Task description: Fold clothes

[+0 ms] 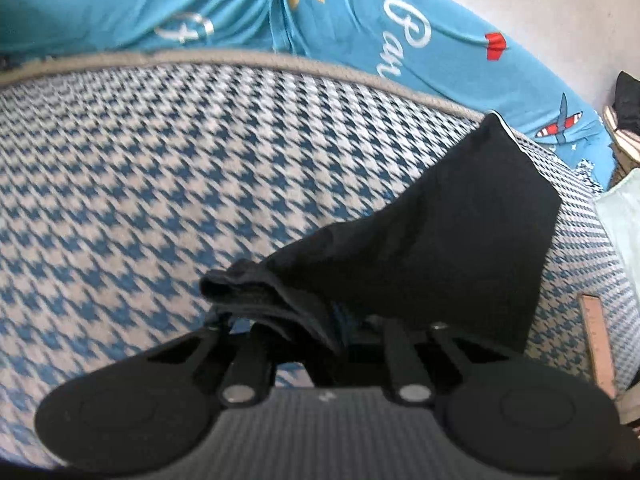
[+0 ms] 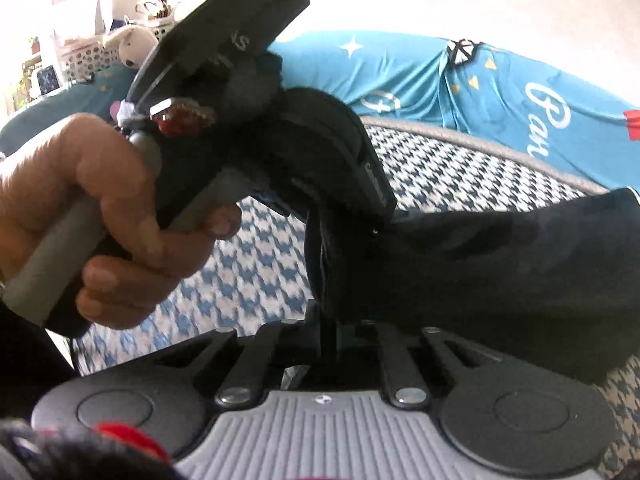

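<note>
A black garment [image 1: 440, 232] hangs from my left gripper [image 1: 296, 320], which is shut on a bunched edge of it. The cloth covers the fingertips and spreads out to the right over the bed. In the right wrist view the same garment [image 2: 520, 260] stretches to the right. My right gripper [image 2: 326, 320] is shut on a gathered fold of it, right beside the left tool. A hand [image 2: 100, 200] grips the grey handle of the left tool, whose black housing [image 2: 256, 92] fills the upper left.
A blue-and-white houndstooth blanket [image 1: 160, 180] with a grey border covers the bed. Behind it lies a teal printed sheet [image 1: 340, 20]. A wooden strip [image 1: 596, 340] and a pale cloth [image 1: 620, 216] sit at the right edge. A plush rabbit [image 2: 132, 46] and white baskets [image 2: 84, 56] stand far left.
</note>
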A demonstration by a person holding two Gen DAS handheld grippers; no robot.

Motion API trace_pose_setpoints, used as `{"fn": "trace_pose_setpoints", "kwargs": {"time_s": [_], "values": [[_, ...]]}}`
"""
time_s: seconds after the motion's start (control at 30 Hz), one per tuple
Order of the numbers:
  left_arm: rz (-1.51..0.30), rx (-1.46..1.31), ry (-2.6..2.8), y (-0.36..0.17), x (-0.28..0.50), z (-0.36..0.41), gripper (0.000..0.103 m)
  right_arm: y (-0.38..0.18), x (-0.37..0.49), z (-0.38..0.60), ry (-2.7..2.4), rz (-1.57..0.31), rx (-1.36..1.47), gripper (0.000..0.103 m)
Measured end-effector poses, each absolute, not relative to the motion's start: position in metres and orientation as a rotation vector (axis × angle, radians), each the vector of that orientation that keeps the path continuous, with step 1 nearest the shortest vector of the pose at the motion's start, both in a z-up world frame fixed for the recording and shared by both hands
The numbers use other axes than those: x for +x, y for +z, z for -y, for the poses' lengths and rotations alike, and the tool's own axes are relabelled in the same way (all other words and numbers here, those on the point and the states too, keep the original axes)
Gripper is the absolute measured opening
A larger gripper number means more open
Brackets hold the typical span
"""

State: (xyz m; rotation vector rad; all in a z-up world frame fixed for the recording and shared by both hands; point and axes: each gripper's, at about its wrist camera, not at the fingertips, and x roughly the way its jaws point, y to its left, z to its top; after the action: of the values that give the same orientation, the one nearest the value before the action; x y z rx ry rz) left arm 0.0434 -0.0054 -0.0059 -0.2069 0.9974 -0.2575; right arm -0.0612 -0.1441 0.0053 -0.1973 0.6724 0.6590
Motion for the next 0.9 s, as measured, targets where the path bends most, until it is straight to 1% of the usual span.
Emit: {"fn": "trace_pose_setpoints", "kwargs": {"time_s": [0.17,0.47,0.67,0.9], "values": [[-0.967,-0.199,-0.207,0.006,0.043,-0.020,0.011,0.014,-0.062,0.122,0.704,-0.656,-0.156,0.009],[-0.914,-0.234,-0.112,0.035,0.042,-0.092,0.011,0.025,-0.058,0.077,0.800,-0.640,-0.053,0.009],[-0.903,-0.273,-0.068,0.039,0.041,-0.135,0.011,0.024,-0.051,0.048,0.858,-0.646,0.025,0.009],[-0.873,-0.266,-0.014,0.046,0.040,-0.167,0.011,0.019,-0.038,0.013,0.915,-0.639,0.109,0.009]]}}
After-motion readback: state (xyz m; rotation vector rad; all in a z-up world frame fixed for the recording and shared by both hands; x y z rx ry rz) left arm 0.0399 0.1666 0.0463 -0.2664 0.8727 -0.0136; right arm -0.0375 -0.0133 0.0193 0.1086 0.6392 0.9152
